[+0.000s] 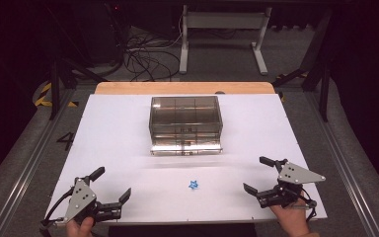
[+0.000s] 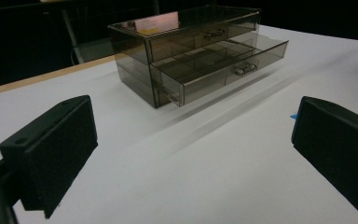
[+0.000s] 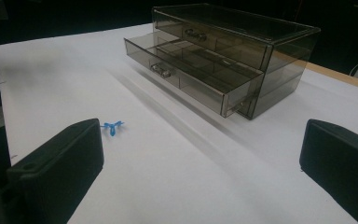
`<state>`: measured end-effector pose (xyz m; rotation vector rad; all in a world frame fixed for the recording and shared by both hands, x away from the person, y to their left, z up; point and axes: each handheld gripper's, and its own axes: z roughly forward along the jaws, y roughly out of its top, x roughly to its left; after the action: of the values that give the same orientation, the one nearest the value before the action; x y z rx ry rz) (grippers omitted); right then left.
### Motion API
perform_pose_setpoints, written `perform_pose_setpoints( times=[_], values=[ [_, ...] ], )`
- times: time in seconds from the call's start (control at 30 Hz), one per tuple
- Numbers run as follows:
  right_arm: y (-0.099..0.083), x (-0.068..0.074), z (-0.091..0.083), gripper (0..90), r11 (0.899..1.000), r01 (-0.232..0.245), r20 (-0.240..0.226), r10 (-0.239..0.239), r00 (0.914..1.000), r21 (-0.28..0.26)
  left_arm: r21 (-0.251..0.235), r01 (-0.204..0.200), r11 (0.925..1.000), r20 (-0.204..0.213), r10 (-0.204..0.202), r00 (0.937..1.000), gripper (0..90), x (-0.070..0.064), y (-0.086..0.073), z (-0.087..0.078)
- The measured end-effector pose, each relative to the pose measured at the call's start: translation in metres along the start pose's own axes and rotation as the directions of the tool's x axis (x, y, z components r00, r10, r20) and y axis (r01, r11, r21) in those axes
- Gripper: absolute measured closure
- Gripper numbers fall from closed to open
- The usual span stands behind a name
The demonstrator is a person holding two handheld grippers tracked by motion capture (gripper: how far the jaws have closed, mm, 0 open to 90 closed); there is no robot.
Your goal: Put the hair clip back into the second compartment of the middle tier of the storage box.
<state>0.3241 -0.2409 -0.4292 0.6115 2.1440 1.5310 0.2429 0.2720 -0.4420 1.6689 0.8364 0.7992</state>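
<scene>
A smoky clear drawer box (image 1: 185, 118) stands at the middle of the white table (image 1: 113, 133). Its lower drawer (image 2: 223, 63) is pulled out and shows bare compartments (image 3: 191, 65). A small blue star-shaped piece (image 1: 193, 184) lies on the table in front of the box, between both grippers; it also shows as the blue piece (image 3: 112, 126) beside the right gripper's jaw. My left gripper (image 1: 112, 183) rests open near the front left corner. My right gripper (image 1: 258, 174) is open at the front right. Neither holds anything.
A wooden strip (image 1: 185, 88) runs along the table's far edge. Beyond it are a white frame stand (image 1: 223, 29) and tangled cables (image 1: 145, 54) on the floor. Metal rails (image 1: 24, 163) flank the table.
</scene>
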Motion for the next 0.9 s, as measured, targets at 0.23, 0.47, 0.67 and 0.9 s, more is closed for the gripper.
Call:
perform_pose_setpoints(
  times=[0.23,0.47,0.67,0.9],
  values=[
    [0.001,0.000,0.000,0.4,1.000,0.001,-0.005,-0.001,1.0000,0.007,0.002,0.003,1.0000,-0.002,-0.003,1.0000,0.8,0.000,0.000,0.000],
    [0.005,0.001,0.003,0.4,1.000,0.004,-0.015,-0.004,0.9999,0.019,0.003,0.003,1.0000,-0.004,-0.003,1.0000,0.8,0.000,0.000,0.000],
    [0.014,0.000,0.009,0.4,1.000,0.003,-0.036,-0.002,0.9993,0.026,0.008,0.002,1.0000,-0.005,-0.002,1.0000,0.8,0.000,0.000,0.000],
    [0.027,0.002,0.021,0.5,1.000,0.007,-0.067,-0.005,0.9978,0.026,0.009,0.006,0.9999,-0.006,-0.006,1.0000,0.8,0.000,0.000,0.000]
  ],
)
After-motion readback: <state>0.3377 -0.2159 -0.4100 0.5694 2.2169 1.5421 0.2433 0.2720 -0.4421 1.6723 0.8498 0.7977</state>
